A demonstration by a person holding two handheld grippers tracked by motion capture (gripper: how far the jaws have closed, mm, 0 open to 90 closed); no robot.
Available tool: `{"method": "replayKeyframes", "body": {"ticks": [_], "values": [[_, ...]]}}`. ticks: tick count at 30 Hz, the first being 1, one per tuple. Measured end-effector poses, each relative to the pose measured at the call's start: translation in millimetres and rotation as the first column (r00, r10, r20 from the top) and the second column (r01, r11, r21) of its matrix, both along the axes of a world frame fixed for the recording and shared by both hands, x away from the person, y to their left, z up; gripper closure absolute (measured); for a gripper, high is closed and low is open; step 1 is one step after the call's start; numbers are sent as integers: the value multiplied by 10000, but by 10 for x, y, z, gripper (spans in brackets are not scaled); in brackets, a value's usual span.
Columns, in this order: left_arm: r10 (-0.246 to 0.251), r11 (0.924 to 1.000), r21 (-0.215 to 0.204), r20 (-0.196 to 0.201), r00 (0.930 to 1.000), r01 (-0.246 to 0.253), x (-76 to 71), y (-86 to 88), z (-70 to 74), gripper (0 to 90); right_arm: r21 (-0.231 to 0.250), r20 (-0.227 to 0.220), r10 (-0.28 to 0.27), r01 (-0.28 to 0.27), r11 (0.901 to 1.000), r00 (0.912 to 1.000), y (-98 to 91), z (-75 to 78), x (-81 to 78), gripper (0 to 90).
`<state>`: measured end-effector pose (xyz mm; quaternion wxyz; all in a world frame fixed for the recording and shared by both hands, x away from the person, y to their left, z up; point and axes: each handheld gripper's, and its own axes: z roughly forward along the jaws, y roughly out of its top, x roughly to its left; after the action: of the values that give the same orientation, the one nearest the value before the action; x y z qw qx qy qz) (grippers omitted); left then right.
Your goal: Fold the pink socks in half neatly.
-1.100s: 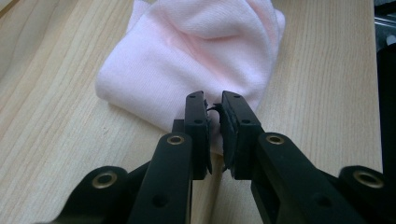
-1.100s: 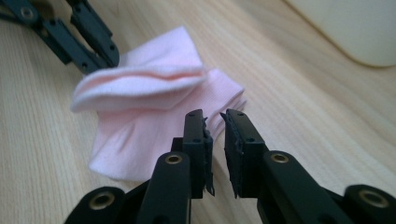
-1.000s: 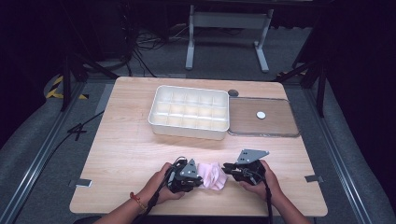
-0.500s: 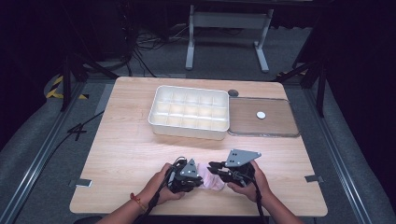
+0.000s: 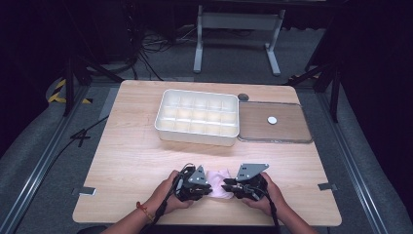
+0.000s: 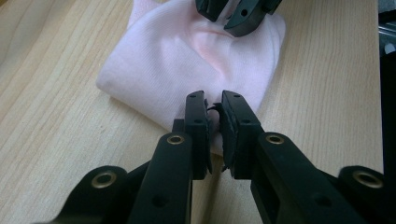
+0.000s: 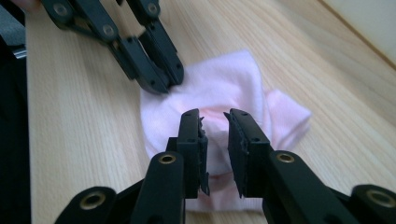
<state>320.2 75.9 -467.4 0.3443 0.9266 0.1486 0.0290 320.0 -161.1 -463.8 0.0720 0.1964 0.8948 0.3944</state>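
A folded pale pink cloth [image 5: 217, 181] lies near the table's front edge between both grippers. My left gripper [image 5: 210, 188] is shut on the cloth's near edge; in the left gripper view its jaws [image 6: 213, 100] pinch the hem of the cloth [image 6: 182, 60]. My right gripper [image 5: 227, 186] comes in from the other side. Its jaws [image 7: 213, 116] have just been opening and stand slightly apart over the cloth [image 7: 233, 88], with a raised pink fold in the gap. The right gripper's tips [image 6: 233, 18] rest at the cloth's far end. The left gripper's tips [image 7: 163, 79] bite its corner.
A white tray [image 5: 197, 138] with several compartments stands at the table's middle back. A flat brown lid [image 5: 287, 131] with a small white knob [image 5: 272, 119] lies to its right. A small dark disc [image 5: 243, 97] sits behind them. Bare wood lies left and right of the hands.
My right gripper has moved left onto the pink cloth, covering more of it. The left gripper has stayed put, holding the cloth.
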Motion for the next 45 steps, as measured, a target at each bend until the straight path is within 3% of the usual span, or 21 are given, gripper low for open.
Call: {"method": "replayKeyframes", "body": {"ticks": [4, 8, 11, 12, 19, 21, 27, 32, 40, 42, 45], "values": [[9, 10000, -62, -10, 10000, -9, 4, 5, 1, 801, 49, -159, -96, 97, 9999, 9998, -8, -62, 23, 753], [121, 9999, -106, -136, 9998, -122, 13, 59, 40, 724, 38, -151, -108, 108, 9999, 9998, -6, -63, 25, 753], [793, 9961, -340, -453, 9958, -809, 38, 138, 51, 674, -35, -117, -157, 156, 9999, 9998, -3, -63, 26, 754], [793, 9961, -340, -453, 9958, -809, 38, 138, 51, 648, -35, -117, -157, 156, 9999, 9998, -3, -63, 26, 754], [1451, 9831, -896, -1520, 9777, -1599, 64, 124, -41, 551, -50, -35, -341, 341, 9994, 9994, 5, -77, 10, 794], [1542, 9816, -889, -1546, 9759, -1692, 67, 103, -61, 534, -135, 92, -316, 318, 9994, 9995, 14, -76, -12, 810], [2000, 9731, -882, -1361, 9703, -2129, 73, 68, -66, 482, -111, 89, -328, 329, 9994, 9994, 14, -78, -13, 810], [1957, 9787, -562, -350, 9800, -1974, 42, -11, -78, 483, -200, 194, -309, 313, 9993, 9993, 23, -73, -23, 808], [1680, 9838, -567, -350, 9852, -1698, 110, -10, -79, 481, -280, 544, -347, 363, 9989, 9979, 24, -12, -21, 793], [1567, 9866, -420, -294, 9872, -1578, 148, -5, -67, 479, 199, 768, -519, 505, 9985, 9957, 38, 72, -10, 807], [1511, 9874, -443, -251, 9882, -1521, 166, -5, -66, 480, 304, 1015, -411, 382, 9988, 9940, 101, 103, -12, 836]]}}
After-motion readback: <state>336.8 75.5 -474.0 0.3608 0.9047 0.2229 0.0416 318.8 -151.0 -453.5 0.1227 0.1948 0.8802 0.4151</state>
